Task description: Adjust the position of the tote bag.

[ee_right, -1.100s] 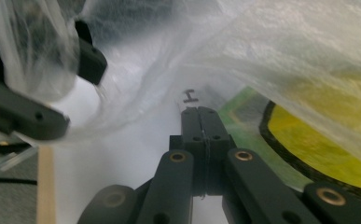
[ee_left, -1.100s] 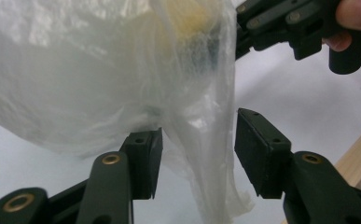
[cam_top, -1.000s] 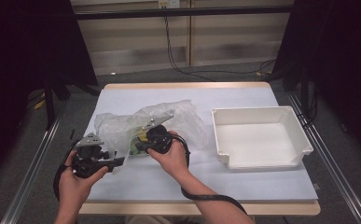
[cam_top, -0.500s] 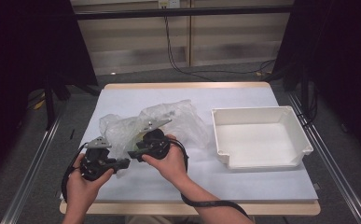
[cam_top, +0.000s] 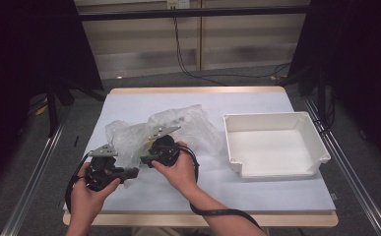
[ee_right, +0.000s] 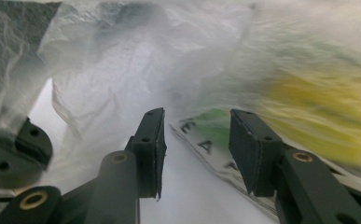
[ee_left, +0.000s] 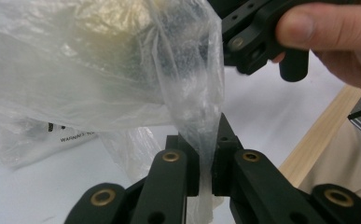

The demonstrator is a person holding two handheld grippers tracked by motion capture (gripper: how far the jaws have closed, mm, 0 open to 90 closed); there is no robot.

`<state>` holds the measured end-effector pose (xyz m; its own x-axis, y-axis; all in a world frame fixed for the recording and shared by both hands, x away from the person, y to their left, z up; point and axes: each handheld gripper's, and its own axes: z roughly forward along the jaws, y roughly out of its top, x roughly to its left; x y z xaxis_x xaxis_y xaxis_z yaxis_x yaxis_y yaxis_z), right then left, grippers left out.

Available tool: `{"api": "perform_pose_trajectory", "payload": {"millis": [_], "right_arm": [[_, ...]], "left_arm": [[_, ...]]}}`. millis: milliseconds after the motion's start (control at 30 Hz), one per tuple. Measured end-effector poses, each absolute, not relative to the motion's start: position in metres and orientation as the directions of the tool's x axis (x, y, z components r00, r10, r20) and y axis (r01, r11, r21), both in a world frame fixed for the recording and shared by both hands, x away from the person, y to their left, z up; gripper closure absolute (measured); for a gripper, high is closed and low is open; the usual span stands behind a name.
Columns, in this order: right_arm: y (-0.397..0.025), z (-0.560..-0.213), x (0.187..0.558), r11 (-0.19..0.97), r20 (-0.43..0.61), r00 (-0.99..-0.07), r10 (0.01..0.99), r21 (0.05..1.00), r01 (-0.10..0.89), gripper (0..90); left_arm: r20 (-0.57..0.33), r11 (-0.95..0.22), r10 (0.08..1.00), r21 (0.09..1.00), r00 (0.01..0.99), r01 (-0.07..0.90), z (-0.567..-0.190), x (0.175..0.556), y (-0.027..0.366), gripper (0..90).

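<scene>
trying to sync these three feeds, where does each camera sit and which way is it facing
High view: fixed above the person's side, looking forward and down on the table; forearms and both hands enter from the bottom.
Left gripper view: rides the left gripper, looking along jaws shut on the plastic bag; the other hand shows at top right.
Right gripper view: rides the right gripper, jaws open, facing into the bag toward a yellow-green packet.
Shared: the bag appears in all three.
</scene>
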<state>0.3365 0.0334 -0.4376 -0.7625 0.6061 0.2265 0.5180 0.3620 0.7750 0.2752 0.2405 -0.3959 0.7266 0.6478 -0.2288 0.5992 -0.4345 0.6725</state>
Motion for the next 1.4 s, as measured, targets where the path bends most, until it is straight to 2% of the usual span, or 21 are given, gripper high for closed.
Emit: {"api": "perform_pose_trajectory", "payload": {"millis": [200,333,500,733,1167,1233,1333,1400], "right_arm": [[0.022,-0.425,0.332,0.391,0.152,-0.795,0.587,0.807,0.443,45.3],[0.021,-0.423,0.33,0.381,0.174,-0.799,0.576,0.807,0.451,40.6],[0.025,-0.433,0.329,0.421,0.167,-0.819,0.549,0.792,0.443,37.6],[0.038,-0.448,0.333,0.47,0.151,-0.843,0.517,0.773,0.427,37.3],[0.04,-0.441,0.342,0.417,0.179,-0.831,0.527,0.798,0.436,30.7],[0.039,-0.439,0.344,0.401,0.184,-0.82,0.542,0.801,0.444,30.7],[0.04,-0.438,0.346,0.377,0.206,-0.812,0.547,0.805,0.458,35.3],[0.042,-0.437,0.35,0.354,0.228,-0.797,0.559,0.803,0.479,53.8]], "left_arm": [[-0.244,-0.421,0.643,0.679,0.726,0.601,-0.396,0.274,0.24,86.6],[-0.247,-0.413,0.645,0.684,0.723,0.601,-0.396,0.275,0.24,86.6],[-0.227,-0.426,0.649,0.683,0.727,0.593,-0.392,0.275,0.239,86.6],[-0.242,-0.411,0.644,0.691,0.726,0.595,-0.389,0.277,0.243,86.6],[-0.262,-0.407,0.656,0.667,0.708,0.624,-0.404,0.271,0.252,86.6],[-0.265,-0.409,0.655,0.664,0.708,0.627,-0.404,0.271,0.252,86.5],[-0.269,-0.413,0.649,0.661,0.712,0.626,-0.405,0.269,0.249,86.5],[-0.263,-0.423,0.647,0.657,0.716,0.623,-0.404,0.269,0.248,86.5]]}}
